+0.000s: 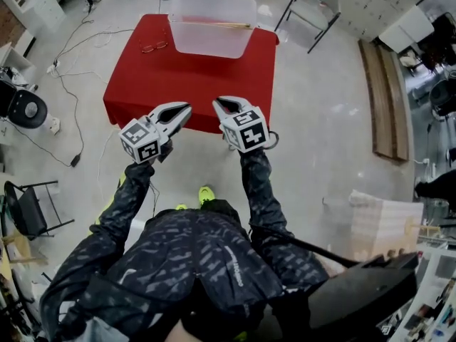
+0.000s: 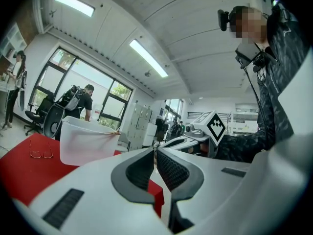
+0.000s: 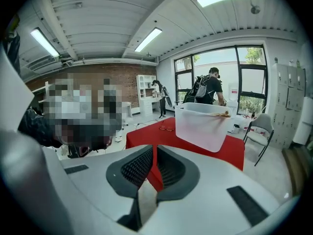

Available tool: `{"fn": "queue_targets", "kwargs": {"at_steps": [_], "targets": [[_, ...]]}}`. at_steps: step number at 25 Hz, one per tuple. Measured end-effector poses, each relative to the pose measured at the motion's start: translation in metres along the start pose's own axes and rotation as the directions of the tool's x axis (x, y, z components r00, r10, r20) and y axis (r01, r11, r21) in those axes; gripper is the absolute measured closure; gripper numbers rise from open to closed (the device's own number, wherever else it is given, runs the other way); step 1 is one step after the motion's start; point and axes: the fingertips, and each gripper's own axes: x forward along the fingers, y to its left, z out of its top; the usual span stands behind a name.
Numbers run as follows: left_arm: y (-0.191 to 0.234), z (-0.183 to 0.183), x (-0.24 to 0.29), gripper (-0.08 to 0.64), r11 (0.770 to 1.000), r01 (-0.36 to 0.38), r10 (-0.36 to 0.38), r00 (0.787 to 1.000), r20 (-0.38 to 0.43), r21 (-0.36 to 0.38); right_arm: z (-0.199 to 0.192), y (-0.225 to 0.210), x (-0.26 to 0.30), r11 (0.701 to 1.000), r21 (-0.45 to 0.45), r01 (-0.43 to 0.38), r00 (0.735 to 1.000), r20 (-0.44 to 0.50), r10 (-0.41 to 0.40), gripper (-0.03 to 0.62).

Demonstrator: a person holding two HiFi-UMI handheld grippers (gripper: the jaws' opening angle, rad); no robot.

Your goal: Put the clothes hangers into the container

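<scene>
A translucent plastic container (image 1: 210, 43) stands at the far edge of the red table (image 1: 185, 84). A wooden clothes hanger (image 1: 221, 25) lies across its rim, also seen as the hanger (image 3: 220, 114) on the container (image 3: 203, 129). My left gripper (image 1: 187, 107) and right gripper (image 1: 217, 102) hover side by side over the table's near edge, well short of the container. Both are shut with nothing between the jaws, as the left gripper (image 2: 155, 151) and right gripper (image 3: 154, 147) show in their own views. The container (image 2: 83, 143) shows left of the left jaws.
A pair of glasses (image 1: 154, 46) lies on the cloth left of the container. A folding chair (image 1: 313, 9) stands beyond the table's right corner. Wooden planks (image 1: 385, 98) lie on the floor at right, cables (image 1: 71, 91) at left. A person (image 3: 208, 89) stands behind the table.
</scene>
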Motion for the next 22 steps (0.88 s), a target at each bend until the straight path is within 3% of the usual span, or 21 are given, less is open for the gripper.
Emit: {"fn": "queue_targets", "kwargs": {"at_steps": [10, 16, 22], "targets": [[-0.038, -0.024, -0.121, 0.546, 0.999, 0.042, -0.042, 0.999, 0.014, 0.012, -0.019, 0.141, -0.009, 0.999, 0.037, -0.013, 0.998, 0.055, 0.011, 0.558], [-0.055, -0.029, -0.168, 0.546, 0.998, 0.057, -0.057, 0.998, 0.019, 0.014, -0.020, 0.195, -0.017, 0.999, 0.034, -0.013, 0.997, 0.076, 0.011, 0.560], [-0.070, -0.020, -0.189, 0.546, 0.997, 0.056, -0.058, 0.998, 0.029, 0.061, -0.012, 0.226, -0.033, 1.000, -0.004, 0.007, 0.994, 0.110, -0.007, 0.572]]}}
